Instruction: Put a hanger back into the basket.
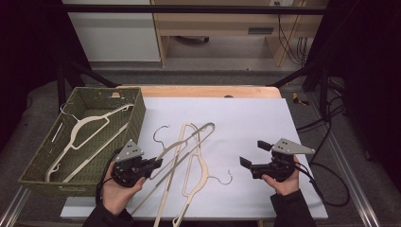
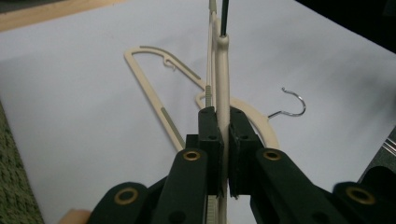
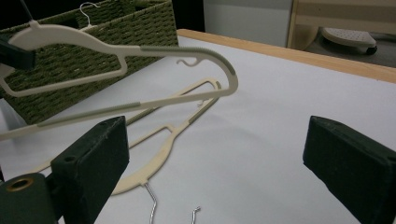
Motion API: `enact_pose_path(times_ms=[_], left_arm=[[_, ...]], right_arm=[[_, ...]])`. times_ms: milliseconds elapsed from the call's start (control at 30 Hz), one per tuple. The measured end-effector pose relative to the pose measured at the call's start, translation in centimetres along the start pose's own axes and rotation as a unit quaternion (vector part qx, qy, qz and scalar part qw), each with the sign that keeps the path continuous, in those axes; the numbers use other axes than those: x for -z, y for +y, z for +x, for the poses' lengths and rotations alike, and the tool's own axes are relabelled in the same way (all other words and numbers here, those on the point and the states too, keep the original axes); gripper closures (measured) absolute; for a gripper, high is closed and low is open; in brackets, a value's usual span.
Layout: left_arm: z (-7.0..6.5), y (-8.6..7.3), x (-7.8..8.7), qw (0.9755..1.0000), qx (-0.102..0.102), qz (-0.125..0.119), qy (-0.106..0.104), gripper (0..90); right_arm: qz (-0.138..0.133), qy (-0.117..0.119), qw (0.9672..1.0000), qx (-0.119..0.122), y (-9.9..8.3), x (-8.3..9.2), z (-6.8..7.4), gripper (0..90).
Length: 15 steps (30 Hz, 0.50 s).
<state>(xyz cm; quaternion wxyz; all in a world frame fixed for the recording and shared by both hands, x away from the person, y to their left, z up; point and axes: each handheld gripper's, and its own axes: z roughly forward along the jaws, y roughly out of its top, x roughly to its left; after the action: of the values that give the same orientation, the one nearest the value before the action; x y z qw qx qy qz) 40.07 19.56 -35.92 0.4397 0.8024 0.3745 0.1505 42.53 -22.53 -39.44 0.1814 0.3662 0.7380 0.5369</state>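
My table (image 1: 265, 118) carries a woven basket (image 1: 135, 118) at its left with one hanger (image 1: 85, 125) inside. My left hand-held gripper (image 1: 153, 164) pinches a cream hanger (image 1: 187, 139) lifted just right of the basket, above another hanger (image 1: 198, 172) lying flat. My right hand-held gripper (image 1: 253, 153) stands spread wide, nothing between its jaws.

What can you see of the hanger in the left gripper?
The held hanger is cream, plastic-looking, with grey grip strips on its shoulders and a dark wire hook. The left gripper is shut on its neck and holds it tilted up off the white sheet, above a second hanger lying flat.
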Motion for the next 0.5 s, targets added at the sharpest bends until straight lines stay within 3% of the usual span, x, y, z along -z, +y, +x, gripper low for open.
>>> enact_pose_path(times_ms=[300,500], left_arm=[[0.2,2.1,3.2,0.9982,-0.029,-0.048,-0.019,85.9],[1.6,3.8,5.5,0.9972,-0.041,-0.060,-0.019,85.9]], right_arm=[[-0.001,-0.007,1.0000,-0.004,0.1,0.2,-0.1,6.7],[-0.001,-0.008,1.0000,-0.003,0.1,0.2,-0.1,6.0]])
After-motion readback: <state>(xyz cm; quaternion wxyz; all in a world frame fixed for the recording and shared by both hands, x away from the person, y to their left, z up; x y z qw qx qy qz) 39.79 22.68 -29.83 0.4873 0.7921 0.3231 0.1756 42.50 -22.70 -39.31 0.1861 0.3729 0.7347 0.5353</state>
